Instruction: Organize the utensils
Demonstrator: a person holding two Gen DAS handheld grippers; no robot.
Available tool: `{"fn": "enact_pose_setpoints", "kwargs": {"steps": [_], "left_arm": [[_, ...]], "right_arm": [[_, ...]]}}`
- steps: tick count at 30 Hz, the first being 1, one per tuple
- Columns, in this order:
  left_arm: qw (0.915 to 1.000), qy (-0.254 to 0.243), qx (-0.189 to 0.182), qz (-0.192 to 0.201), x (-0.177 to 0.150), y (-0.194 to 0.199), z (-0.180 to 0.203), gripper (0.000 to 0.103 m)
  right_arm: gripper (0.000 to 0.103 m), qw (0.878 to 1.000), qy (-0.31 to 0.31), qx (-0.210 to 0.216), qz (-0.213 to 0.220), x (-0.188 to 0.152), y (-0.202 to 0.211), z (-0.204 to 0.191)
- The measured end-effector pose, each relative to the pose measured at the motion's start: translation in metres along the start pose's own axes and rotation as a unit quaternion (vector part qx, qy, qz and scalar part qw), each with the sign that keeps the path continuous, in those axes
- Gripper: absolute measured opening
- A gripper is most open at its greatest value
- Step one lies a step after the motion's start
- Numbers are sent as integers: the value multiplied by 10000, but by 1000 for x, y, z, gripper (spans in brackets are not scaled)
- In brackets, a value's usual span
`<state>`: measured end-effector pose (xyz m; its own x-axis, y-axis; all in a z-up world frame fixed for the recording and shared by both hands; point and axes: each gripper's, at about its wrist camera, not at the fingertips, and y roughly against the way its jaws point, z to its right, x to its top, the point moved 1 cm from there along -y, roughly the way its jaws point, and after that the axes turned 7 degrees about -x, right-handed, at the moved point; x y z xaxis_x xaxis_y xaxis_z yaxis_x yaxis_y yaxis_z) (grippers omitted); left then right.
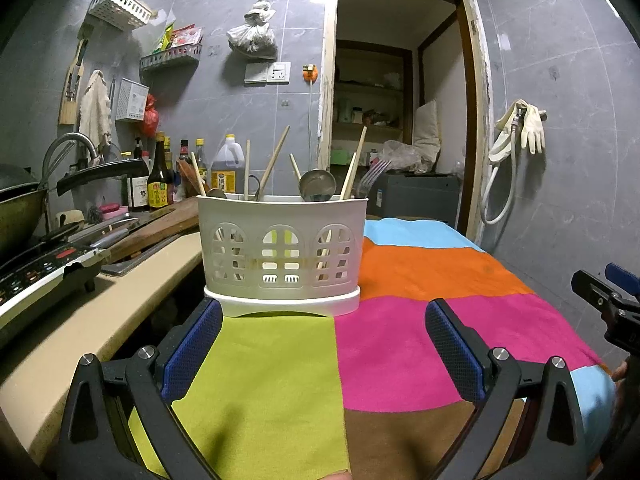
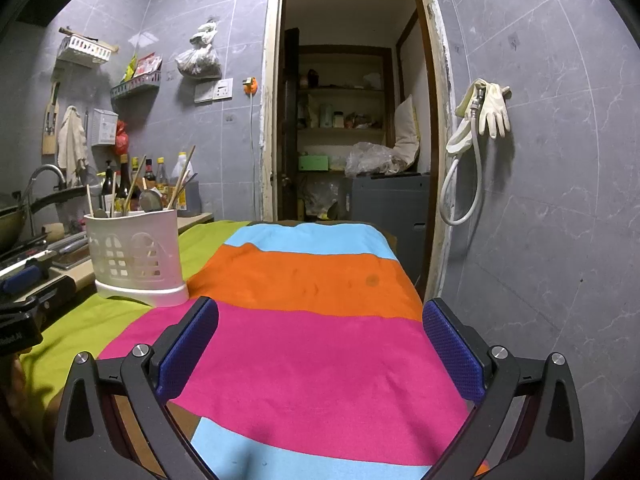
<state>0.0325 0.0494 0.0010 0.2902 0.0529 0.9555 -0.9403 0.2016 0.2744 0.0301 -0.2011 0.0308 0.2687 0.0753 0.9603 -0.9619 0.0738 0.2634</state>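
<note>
A white plastic utensil holder [image 1: 282,254] stands on the striped cloth [image 1: 420,320], straight ahead of my left gripper [image 1: 324,316]. In it stand several wooden chopsticks [image 1: 274,162], a metal ladle [image 1: 317,186], a fork [image 1: 372,176] and a spoon. The left gripper is open with nothing between its blue pads [image 1: 192,354]. In the right wrist view the holder [image 2: 134,258] sits at the far left, and my right gripper [image 2: 320,316] is open over the pink stripe [image 2: 320,360], holding nothing. The right gripper [image 1: 608,300] also shows at the right edge of the left wrist view.
A beige counter [image 1: 120,300] runs along the left with a wok [image 1: 20,208], an induction cooker [image 1: 36,272], a cutting board [image 1: 160,224] with knives and sauce bottles [image 1: 158,184]. An open doorway [image 2: 348,120] lies behind the table. Gloves and a hose [image 2: 484,112] hang on the right wall.
</note>
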Motion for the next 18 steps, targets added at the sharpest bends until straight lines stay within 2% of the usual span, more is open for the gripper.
{"fn": "enact_pose_setpoints", "kwargs": {"steps": [18], "left_arm": [[10000, 43, 21, -58, -4, -2, -5, 99]], "right_arm": [[103, 10000, -1, 1, -18, 0, -1, 0]]}}
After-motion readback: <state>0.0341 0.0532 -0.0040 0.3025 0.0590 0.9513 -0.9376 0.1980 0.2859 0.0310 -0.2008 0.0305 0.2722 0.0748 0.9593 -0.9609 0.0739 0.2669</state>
